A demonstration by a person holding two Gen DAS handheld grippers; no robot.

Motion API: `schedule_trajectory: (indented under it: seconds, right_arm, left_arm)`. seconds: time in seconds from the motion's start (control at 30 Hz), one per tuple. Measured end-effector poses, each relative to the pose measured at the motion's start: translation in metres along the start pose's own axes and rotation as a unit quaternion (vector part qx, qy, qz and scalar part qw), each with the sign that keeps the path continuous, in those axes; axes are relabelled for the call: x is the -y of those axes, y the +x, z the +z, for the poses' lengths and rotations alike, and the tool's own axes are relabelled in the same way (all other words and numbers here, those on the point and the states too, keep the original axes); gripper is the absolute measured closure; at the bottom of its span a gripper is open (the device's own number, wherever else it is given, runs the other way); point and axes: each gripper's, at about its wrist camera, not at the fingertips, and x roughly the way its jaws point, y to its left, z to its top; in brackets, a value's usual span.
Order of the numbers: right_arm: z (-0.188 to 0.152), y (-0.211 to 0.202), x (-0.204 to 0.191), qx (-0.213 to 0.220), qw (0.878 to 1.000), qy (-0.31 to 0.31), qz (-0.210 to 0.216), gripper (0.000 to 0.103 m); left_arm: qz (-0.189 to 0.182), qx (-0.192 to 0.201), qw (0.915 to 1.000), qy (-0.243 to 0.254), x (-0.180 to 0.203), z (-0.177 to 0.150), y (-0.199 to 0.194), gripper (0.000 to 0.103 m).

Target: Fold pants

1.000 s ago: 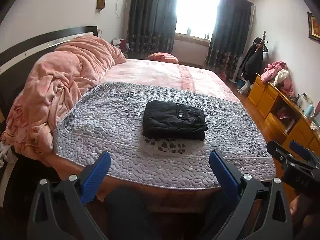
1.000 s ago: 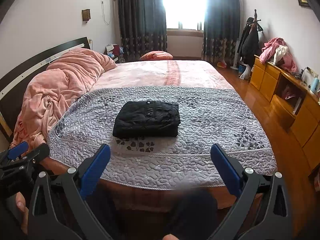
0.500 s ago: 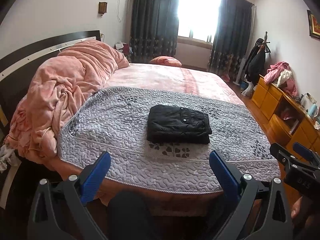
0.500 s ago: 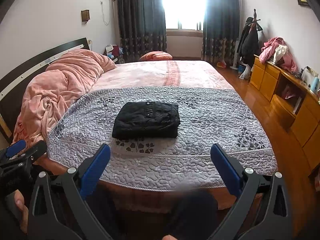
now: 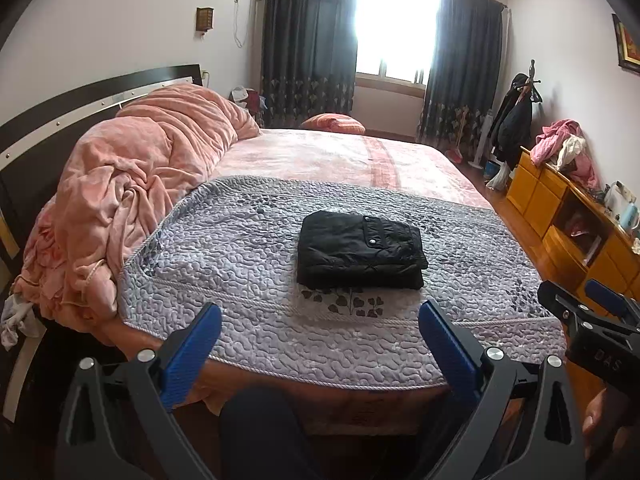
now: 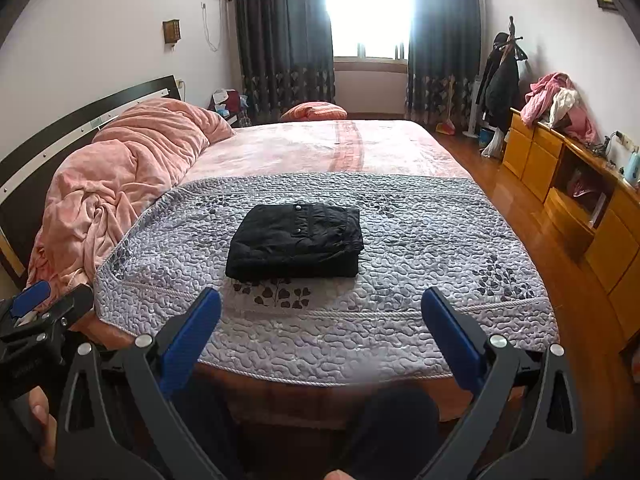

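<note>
The black pants (image 5: 360, 250) lie folded into a compact rectangle on the grey quilted mat (image 5: 224, 248) near the bed's front edge; they also show in the right wrist view (image 6: 296, 242). My left gripper (image 5: 320, 340) is open and empty, held back from the bed edge, well short of the pants. My right gripper (image 6: 320, 332) is open and empty too, likewise back from the bed. Each gripper appears at the edge of the other's view: the right one (image 5: 588, 320) and the left one (image 6: 44, 316).
A crumpled pink blanket (image 5: 132, 184) is piled on the left of the bed by the dark headboard (image 5: 48, 128). A yellow wooden cabinet (image 5: 568, 216) with clothes on top runs along the right wall. The person's dark-clad legs (image 5: 256, 432) are below the grippers.
The left gripper has tilted up and pulled slightly back, so the bed and pants sit lower and more centred. The right gripper has hardly moved. The pants stay put.
</note>
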Motion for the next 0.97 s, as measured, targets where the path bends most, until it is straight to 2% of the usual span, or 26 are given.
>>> schedule_trajectory:
  seconds: [0.97]
  right_arm:
    - [-0.0015,-0.0001,-0.0002,0.003,1.0,0.0,0.0,0.003]
  left_arm:
    - [0.008,-0.002,1.0,-0.003,-0.0001,-0.0018,-0.0013,0.004]
